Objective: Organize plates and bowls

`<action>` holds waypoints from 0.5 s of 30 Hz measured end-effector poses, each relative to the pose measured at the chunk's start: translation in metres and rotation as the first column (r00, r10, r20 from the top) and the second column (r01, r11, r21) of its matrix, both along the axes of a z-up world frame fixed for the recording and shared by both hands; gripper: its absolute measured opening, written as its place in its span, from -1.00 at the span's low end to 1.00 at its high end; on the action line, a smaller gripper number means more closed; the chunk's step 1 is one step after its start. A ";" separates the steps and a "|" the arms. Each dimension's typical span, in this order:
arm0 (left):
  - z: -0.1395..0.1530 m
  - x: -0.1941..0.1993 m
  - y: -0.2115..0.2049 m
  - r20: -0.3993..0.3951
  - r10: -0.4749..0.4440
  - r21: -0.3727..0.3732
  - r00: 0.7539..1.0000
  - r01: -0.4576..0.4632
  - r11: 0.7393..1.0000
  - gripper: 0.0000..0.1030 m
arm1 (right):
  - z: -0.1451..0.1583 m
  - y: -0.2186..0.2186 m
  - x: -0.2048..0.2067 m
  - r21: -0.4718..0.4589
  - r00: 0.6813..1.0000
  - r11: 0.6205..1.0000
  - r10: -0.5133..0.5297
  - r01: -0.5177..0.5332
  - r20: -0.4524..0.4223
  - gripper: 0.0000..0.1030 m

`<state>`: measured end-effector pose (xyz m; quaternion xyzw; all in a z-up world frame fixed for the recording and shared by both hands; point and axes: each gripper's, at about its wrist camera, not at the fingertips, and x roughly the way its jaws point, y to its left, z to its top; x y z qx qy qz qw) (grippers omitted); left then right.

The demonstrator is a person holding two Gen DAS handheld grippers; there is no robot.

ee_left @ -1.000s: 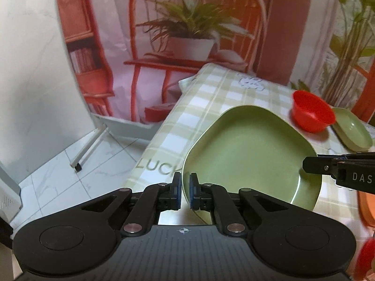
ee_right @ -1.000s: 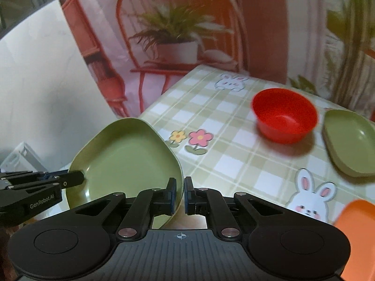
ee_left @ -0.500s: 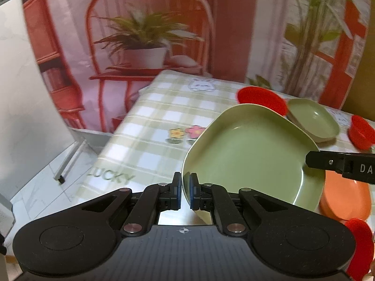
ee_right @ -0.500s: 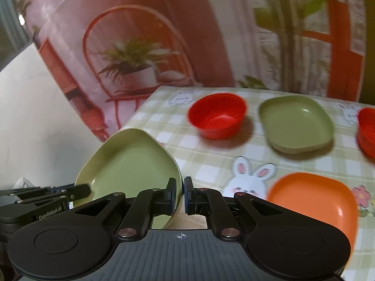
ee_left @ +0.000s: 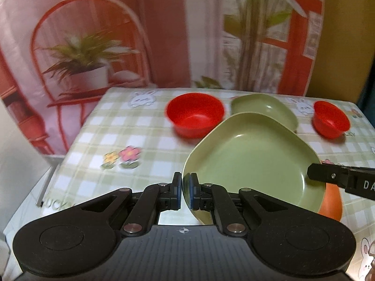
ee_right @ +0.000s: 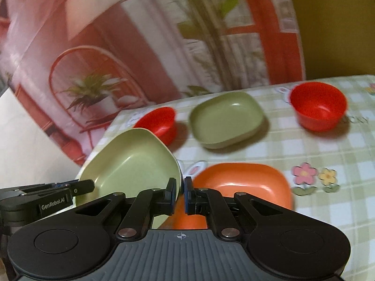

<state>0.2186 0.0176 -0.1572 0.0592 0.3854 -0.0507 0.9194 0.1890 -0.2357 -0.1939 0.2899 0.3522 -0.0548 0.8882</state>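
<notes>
Both grippers hold one large green plate [ee_left: 253, 164] by opposite rims, lifted and tilted above the table. My left gripper [ee_left: 185, 192] is shut on its left rim. My right gripper [ee_right: 179, 193] is shut on its right rim; the plate also shows in the right wrist view [ee_right: 131, 164]. An orange plate [ee_right: 246, 185] lies on the table right under and beside the green one. Behind stand a smaller green plate [ee_right: 226, 119] and two red bowls [ee_right: 160, 123] [ee_right: 317, 107].
The table carries a green checked cloth [ee_left: 131, 126] with flower and rabbit prints. Its left edge drops to the floor beside a white panel. A printed backdrop [ee_left: 140, 35] with a chair and plants hangs behind the table.
Both grippers carried the green plate rightward from the table's left edge to above the orange plate. The grip on both rims is unchanged.
</notes>
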 end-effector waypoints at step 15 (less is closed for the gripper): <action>-0.028 0.034 -0.085 -0.023 -0.165 0.062 0.986 0.166 0.984 -0.80 | -0.024 -0.047 -0.045 0.004 0.991 0.992 -0.129 0.129 -0.045 -0.81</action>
